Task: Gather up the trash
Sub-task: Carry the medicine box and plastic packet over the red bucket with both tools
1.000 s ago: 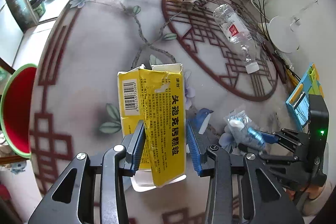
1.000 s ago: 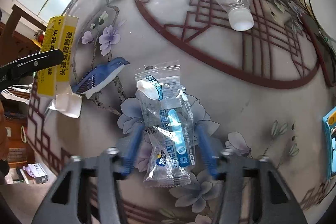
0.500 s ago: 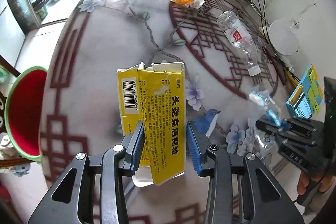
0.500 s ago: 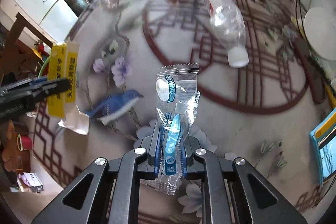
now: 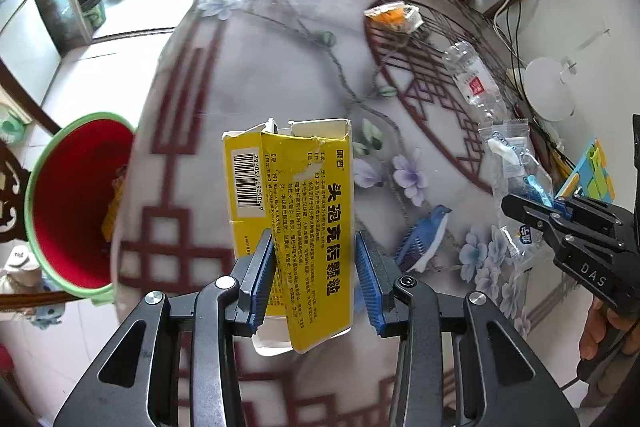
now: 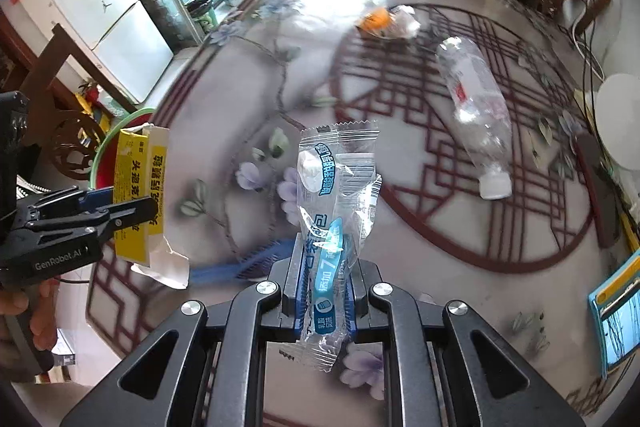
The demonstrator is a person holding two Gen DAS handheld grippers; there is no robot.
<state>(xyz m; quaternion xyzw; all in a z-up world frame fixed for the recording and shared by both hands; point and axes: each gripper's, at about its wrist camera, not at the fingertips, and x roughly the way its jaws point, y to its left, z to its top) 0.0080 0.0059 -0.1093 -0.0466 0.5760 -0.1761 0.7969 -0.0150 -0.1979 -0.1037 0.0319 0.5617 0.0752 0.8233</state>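
2 grippers, each holding trash above glossy floral table [image 5: 280, 67]

Left gripper [image 5: 316, 275] fingers clamp torn yellow cardboard box [image 5: 296, 211]; right gripper [image 6: 322, 291] fingers pinch crinkly clear plastic wrapper [image 6: 336, 195]. Clear ribbed bottle [image 6: 476, 107] lies flat on table.

Torn yellow cardboard box [image 5: 296, 227]; clear crinkly plastic wrapper [image 6: 338, 211]; tabletop [image 5: 280, 67] seemingly glossy

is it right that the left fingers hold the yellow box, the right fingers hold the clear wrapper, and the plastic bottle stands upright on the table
Not quite. The plastic bottle lies on its side on the table, cap end toward the camera, as the right wrist view shows. The rest holds: the left gripper grips the yellow box and the right gripper is shut on the clear wrapper.
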